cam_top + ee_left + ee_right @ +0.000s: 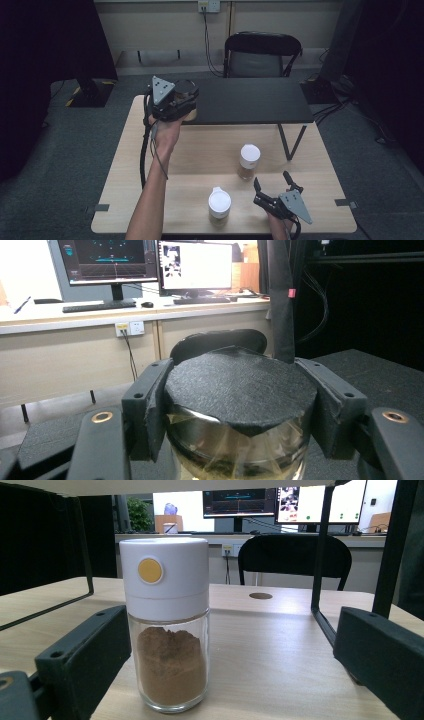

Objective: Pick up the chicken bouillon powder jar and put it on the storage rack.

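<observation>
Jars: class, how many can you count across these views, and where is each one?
3. One white-lidded jar stands mid-table ahead of the right claw; another white-lidded jar stands near the front edge; a black-lidded jar is clamped in the left claw at the black shelf.

Jar (235, 450) in left gripper (240, 410): clear glossy glass, rough matt black felt-like lid (240, 390). Spice jar (167, 625): glossy glass, smooth white plastic cap, brown powder. Table (200, 155): pale wood, matt. Shelf (250, 100): matt black top.
</observation>
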Available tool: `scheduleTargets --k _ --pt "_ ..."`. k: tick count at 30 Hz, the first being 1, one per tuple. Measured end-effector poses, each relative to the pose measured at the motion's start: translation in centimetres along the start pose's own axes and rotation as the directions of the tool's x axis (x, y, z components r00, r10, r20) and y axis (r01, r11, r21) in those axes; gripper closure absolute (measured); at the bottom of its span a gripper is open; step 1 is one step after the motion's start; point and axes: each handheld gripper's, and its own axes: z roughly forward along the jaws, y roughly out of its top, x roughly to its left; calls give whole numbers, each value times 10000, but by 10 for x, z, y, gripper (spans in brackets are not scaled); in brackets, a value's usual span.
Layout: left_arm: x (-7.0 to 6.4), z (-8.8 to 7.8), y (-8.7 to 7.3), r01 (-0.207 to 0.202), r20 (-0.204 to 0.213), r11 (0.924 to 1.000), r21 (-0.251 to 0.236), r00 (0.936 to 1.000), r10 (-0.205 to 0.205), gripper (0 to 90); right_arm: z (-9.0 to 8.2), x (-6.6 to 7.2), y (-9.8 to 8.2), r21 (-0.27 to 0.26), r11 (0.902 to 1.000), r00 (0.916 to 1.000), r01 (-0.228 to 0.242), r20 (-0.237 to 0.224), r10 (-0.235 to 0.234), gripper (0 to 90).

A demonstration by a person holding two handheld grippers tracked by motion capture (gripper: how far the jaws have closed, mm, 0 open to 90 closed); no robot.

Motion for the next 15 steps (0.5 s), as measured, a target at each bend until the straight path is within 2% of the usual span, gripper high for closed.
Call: scheduleTargets --k 7,12,15 --pt "1 0 0 83 15 10000 23 10000 -84 329 0 0 0 1 10000 10000 -7 -2 7 8" --pt "4 -2 1 365 33 9992 -175 9993 -364 272 0 0 0 2 10000 10000 -12 2 12 9" --pt "5 -4 1 552 127 9973 -486 9984 -547 233 0 0 0 4 10000 10000 -14 6 14 8"
